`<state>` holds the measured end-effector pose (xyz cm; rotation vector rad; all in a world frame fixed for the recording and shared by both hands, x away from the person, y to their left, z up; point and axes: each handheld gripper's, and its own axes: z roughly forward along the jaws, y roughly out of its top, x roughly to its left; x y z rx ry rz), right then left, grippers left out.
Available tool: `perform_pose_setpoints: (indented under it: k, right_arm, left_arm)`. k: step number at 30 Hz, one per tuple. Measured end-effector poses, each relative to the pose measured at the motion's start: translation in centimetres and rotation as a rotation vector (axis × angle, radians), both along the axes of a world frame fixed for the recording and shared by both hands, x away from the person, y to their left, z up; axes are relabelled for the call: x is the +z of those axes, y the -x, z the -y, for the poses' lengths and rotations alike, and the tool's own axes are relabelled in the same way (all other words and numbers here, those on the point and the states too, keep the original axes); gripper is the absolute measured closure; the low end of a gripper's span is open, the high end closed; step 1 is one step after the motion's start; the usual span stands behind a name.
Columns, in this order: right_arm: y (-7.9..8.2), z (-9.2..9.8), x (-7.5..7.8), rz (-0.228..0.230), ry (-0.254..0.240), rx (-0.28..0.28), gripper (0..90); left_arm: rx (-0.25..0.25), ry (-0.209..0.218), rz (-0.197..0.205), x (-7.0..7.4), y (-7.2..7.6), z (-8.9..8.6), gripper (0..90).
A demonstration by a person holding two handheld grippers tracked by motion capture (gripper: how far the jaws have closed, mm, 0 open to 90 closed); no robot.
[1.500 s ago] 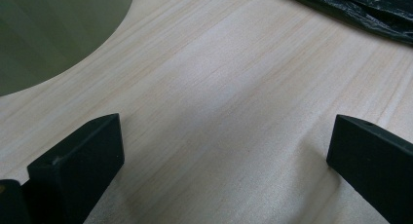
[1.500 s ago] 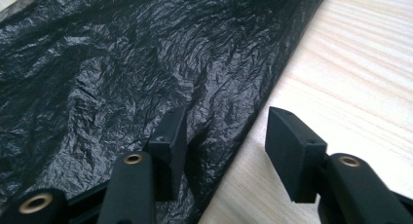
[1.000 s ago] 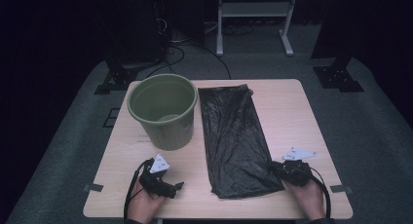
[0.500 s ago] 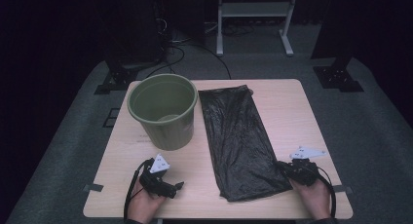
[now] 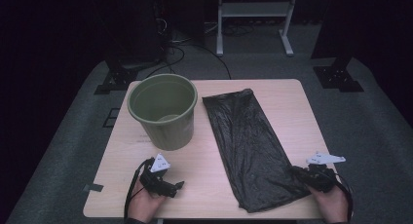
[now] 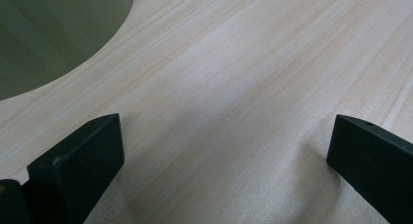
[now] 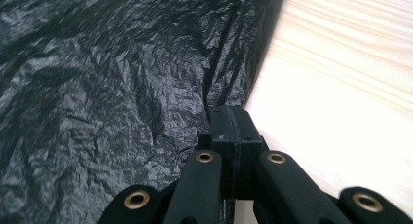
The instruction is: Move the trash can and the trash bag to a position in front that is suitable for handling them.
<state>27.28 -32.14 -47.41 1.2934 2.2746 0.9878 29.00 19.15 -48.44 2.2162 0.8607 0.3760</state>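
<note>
A black plastic bag (image 5: 248,141) lies flat on the wooden table (image 5: 204,180), right of an upright green bucket (image 5: 163,109). At the near right, my right gripper (image 5: 294,171) is shut on the bag's near right edge. In the right gripper view the jaws (image 7: 231,119) meet on the crinkled bag (image 7: 107,87) where it borders bare wood. My left gripper (image 5: 178,187) rests near the table's front left, open, pointing right. In the left gripper view its jaws (image 6: 226,141) stand wide over bare table, with the bucket's wall (image 6: 48,34) at the upper left.
The table's front edge runs just below both hands. Bare wood lies between the left gripper and the bag. Beyond the table stand a white metal frame (image 5: 253,9), dark stands and cables on grey floor (image 5: 370,117).
My right gripper has moved right along the front edge, dragging the bag's near right corner with it, so the bag's near end now slants rightward. The left gripper has stayed put.
</note>
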Motion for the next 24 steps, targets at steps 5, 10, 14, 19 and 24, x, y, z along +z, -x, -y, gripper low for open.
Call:
perform_pose_setpoints:
  k: [5,10,14,19,24]
  right_arm:
    - [0.7,1.4,0.0,0.001,0.000,-0.035,90.0]
    - [1.8,3.2,-0.2,-0.004,0.007,-0.074,90.0]
    - [2.8,4.1,-0.3,0.000,0.032,-0.095,90.0]
    - [3.6,4.8,-0.3,0.003,0.040,-0.116,90.0]
    - [3.7,4.8,0.2,0.038,0.036,-0.129,77.5]
  left_arm:
    - [0.003,0.003,0.001,0.0,0.0,0.0,0.0]
    - [0.003,0.001,0.000,0.0,0.0,0.0,0.0]
    - [0.003,0.001,0.000,0.0,0.0,0.0,0.0]
    - [0.003,0.001,0.000,0.0,0.0,0.0,0.0]
    - [0.003,0.001,0.000,0.0,0.0,0.0,0.0]
